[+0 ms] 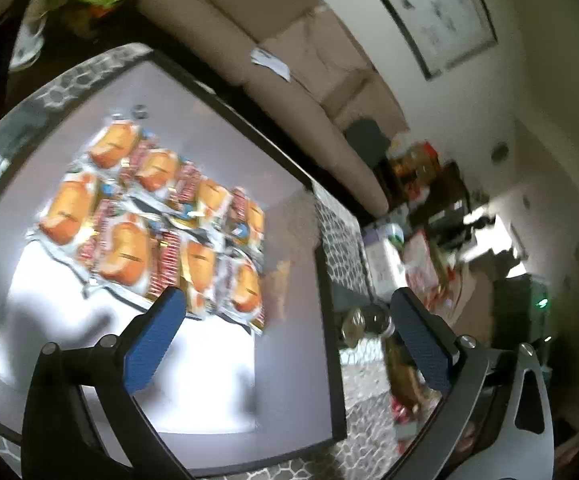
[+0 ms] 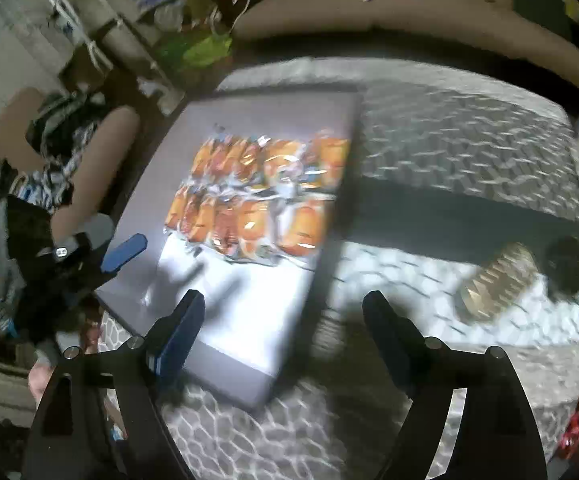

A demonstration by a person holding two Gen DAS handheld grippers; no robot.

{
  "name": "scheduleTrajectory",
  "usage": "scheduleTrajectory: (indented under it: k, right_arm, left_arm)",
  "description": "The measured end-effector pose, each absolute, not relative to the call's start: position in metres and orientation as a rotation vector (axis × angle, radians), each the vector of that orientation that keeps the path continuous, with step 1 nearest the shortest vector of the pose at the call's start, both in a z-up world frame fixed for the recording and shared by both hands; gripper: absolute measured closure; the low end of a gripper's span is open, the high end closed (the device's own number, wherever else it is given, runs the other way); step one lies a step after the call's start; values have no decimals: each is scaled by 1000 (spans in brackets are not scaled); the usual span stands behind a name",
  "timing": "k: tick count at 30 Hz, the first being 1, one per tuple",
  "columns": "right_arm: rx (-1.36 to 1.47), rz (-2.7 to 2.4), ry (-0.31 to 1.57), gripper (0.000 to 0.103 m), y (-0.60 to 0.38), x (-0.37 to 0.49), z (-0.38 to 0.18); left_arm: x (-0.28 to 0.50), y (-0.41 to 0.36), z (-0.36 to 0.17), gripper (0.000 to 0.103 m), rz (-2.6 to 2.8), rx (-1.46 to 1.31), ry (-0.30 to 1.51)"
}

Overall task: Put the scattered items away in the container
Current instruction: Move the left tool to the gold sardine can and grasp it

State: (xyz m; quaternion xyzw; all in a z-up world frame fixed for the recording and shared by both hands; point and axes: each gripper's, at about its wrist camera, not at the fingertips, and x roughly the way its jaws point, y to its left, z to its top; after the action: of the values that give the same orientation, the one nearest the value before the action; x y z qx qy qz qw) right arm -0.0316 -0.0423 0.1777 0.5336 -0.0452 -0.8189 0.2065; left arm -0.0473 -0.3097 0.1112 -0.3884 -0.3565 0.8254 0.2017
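Both the left hand-held gripper point(image 1: 285, 332) and right hand-held gripper point(image 2: 283, 320) hang spread and empty over the container point(image 2: 249, 392), where wrapped cakes point(image 2: 257, 196) lie in two rows; the next packet should be set on the bare floor beside them

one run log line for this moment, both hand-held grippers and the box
left hand-held gripper: open, empty | right hand-held gripper: open, empty | box: wrapped snack cakes inside

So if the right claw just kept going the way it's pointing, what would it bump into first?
Probably the near right edge of the grey container, or the patterned table just beside it. The right claw is open and empty; blur makes depth uncertain.
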Motion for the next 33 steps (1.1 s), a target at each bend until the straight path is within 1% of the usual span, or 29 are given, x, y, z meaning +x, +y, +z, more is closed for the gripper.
scheduleTrajectory:
  k: [2,7,8,12,15,19,24,27,30,33]
  right_arm:
    - [1462,-2313,-169,17,-9,-18,185]
    - [1442,-2381,-208,16,59,10,181]
    - [1448,-2386,-230,16,71,14,177]
    - [1466,-2391,-360,16,115,28,158]
    - [1451,-2398,-456,16,145,34,148]
    - [1427,-2395,-566,16,178,35,130]
    - [1407,-2344,-729,16,206,27,99]
    - [1409,-2295,-835,15,219,18,78]
    - [1393,-2264,-922,15,229,9,64]
    - [1370,-2252,-937,15,236,-1,57]
  left_arm:
    - [-40,-287,122,0,2311,-1067,-895]
    - [-14,-234,151,0,2291,-981,-764]
    - [-10,-225,156,0,2286,-964,-738]
    - [7,-169,176,0,2312,-905,-537]
    - [18,-129,178,0,2338,-915,-420]
    - [33,-85,163,0,2362,-957,-336]
    - [23,-33,127,0,2423,-1062,-125]
    - [10,-11,111,0,2452,-1090,-36]
    - [-12,7,94,0,2467,-1134,14]
    - [-39,19,76,0,2472,-1176,24]
